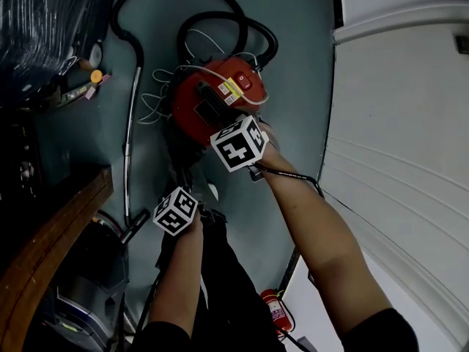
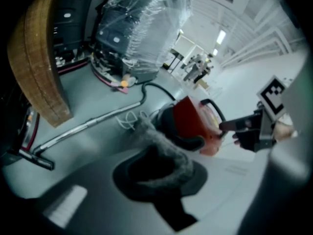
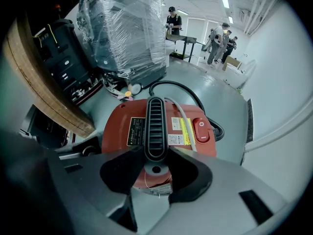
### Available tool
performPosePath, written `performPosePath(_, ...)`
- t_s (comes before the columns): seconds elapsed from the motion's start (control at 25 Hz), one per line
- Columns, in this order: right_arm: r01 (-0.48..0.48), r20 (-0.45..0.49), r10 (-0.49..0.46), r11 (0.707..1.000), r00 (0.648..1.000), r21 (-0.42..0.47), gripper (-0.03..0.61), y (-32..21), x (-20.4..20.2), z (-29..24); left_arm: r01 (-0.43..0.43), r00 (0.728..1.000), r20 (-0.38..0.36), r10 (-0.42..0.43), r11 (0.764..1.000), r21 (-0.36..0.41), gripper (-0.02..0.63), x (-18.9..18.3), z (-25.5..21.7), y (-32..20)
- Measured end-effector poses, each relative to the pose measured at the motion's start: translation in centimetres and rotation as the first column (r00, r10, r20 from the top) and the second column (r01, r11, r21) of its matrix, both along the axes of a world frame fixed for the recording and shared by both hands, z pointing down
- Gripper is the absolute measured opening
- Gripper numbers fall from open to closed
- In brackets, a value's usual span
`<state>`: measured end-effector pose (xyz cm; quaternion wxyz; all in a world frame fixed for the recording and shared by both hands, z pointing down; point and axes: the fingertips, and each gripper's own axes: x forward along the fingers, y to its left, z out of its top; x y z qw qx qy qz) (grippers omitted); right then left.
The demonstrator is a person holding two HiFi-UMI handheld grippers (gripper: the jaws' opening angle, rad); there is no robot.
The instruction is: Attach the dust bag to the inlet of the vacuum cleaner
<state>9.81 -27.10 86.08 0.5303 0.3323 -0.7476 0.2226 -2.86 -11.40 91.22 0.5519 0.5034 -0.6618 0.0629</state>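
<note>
Down on the grey floor sits the red vacuum cleaner, and both arms reach in over it. The right tongs are clamped shut on the ribbed black carry handle running across the red motor head, one jaw pressed to each side of its near end. The red rocker switch and a yellow warning label sit just to the right of that handle.

Over to the left tongs: they are closed on the dust bag, a grey, fuzzy cloth that runs from the jaws up toward the dark rim under the red head. Whether the bag touches that rim is hard to say (the left gripper view is soft with blur). In that same view the red head sits tilted, with the right tongs gripping its handle at the far side.

Around the machine, a black hose loops behind the vacuum cleaner, a white cable lies tangled at its left side, and a metal wand stretches along the floor beside it. A plastic-wrapped stack stands beyond, with people at benches well back in the hall. A small fire extinguisher lies near the person's right arm.
</note>
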Motion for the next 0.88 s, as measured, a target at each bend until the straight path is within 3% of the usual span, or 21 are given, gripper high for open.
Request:
performPosePath(0.32,0.023,-0.021,-0.023,1.0,1.0,-0.004,0.15,-0.1,0.4,0.1,-0.174,0.982,0.075,0.176,0.984,-0.033,0.038,1.7,-0.2,-0.3)
performPosePath(0.44,0.034,-0.033,-0.035,0.999,0.999,-0.01,0.15,-0.2,0.6,0.2,-0.079,0.997,0.003,0.079,0.996,-0.033,0.046,2.2,0.0,-0.4)
performPosePath(0.6,0.046,-0.051,-0.046,0.999,0.998,-0.006,0.15,-0.3,1.1,0.2,0.009,0.995,-0.103,-0.01,1.0,-0.014,0.049,3.1,0.1,-0.4)
performPosePath(0.72,0.056,-0.059,-0.056,0.998,0.997,-0.011,0.149,-0.4,1.3,0.3,0.191,0.942,-0.284,-0.181,0.981,0.01,0.057,3.1,0.3,-0.3)
performPosePath(0.76,0.056,-0.059,-0.056,0.998,0.997,-0.011,0.15,-0.4,1.3,0.3,0.206,0.937,-0.291,-0.193,0.978,0.013,0.057,3.0,0.3,-0.4)
performPosePath(0.88,0.054,-0.058,-0.054,0.999,0.997,-0.008,0.149,-0.3,1.3,0.3,0.082,0.983,-0.169,-0.074,0.996,0.04,0.055,3.5,0.2,-0.8)
